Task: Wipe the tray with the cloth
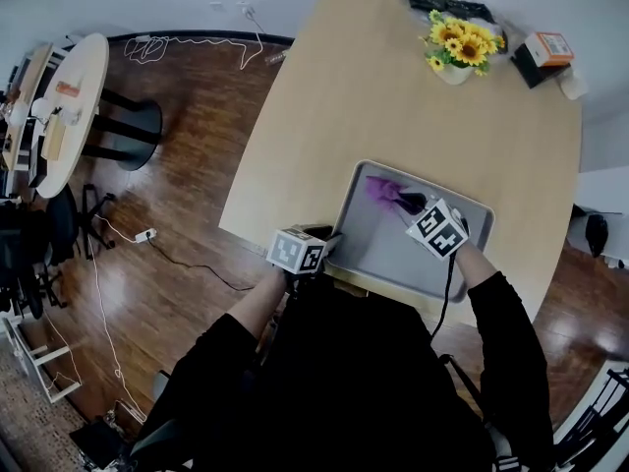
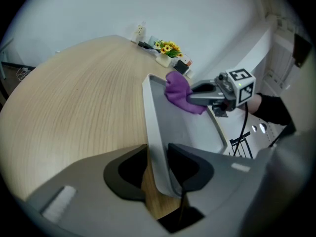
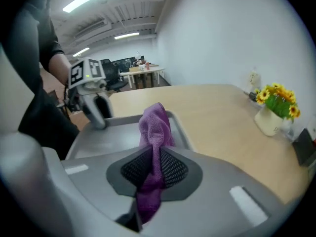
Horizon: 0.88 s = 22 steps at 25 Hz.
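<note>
The left gripper is clamped on the near left rim of the grey tray, which lies on the wooden table. Further right, the right gripper pinches the purple cloth over the tray's far end.

The left gripper points forward and downward, with its jaws closed on the near left rim of the tray. The right gripper also tilts downward, with its jaws pinched tight on the cloth. Both arms, in black sleeves, reach forward from the body.
</note>
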Available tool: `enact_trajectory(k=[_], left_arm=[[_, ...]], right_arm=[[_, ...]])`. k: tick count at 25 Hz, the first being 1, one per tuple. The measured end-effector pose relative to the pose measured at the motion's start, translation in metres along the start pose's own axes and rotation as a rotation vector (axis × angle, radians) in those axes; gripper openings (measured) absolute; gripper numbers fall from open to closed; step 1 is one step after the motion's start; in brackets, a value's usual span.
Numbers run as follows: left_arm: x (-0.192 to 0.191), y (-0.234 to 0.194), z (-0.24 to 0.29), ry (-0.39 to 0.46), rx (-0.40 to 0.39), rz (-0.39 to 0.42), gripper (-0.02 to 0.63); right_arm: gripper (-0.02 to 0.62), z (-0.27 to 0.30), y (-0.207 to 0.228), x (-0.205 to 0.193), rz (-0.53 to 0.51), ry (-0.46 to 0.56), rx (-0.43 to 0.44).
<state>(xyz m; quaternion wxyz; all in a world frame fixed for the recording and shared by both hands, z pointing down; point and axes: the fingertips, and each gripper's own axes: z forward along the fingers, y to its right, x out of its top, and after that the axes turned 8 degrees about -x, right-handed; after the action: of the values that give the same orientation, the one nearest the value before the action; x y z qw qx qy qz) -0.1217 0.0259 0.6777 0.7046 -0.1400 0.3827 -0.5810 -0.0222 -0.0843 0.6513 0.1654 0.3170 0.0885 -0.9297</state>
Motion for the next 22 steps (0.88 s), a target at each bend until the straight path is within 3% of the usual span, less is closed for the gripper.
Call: enact_trajectory(k=[3,7,13,18,22], left_arm=[[0.001,0.0,0.0,-0.004,-0.003,0.003,0.115],[0.001,0.0,0.001,0.002,-0.005,0.007,0.115],[0.001,-0.002,-0.003,-0.007,-0.019,-0.041,0.115],[0.04,-0.004,-0.026,0.164,0.005,-0.036,0.115],[0.037,-0.013,-0.032,0.125,0.042,0.022,0.115]], right_arm=[[0.043,0.011,0.042,0.016,-0.012,-0.034,-0.11],[0.041,0.007,0.015,0.017,-0.018,-0.044,-0.129],[0.041,-0.004,-0.09,0.005,-0.006,-0.048,0.019],[0.041,-0.018,-0.178,0.004,-0.055,-0.06,0.268],[0.041,-0.011,-0.189,0.005,-0.16,-0.061,0.387]])
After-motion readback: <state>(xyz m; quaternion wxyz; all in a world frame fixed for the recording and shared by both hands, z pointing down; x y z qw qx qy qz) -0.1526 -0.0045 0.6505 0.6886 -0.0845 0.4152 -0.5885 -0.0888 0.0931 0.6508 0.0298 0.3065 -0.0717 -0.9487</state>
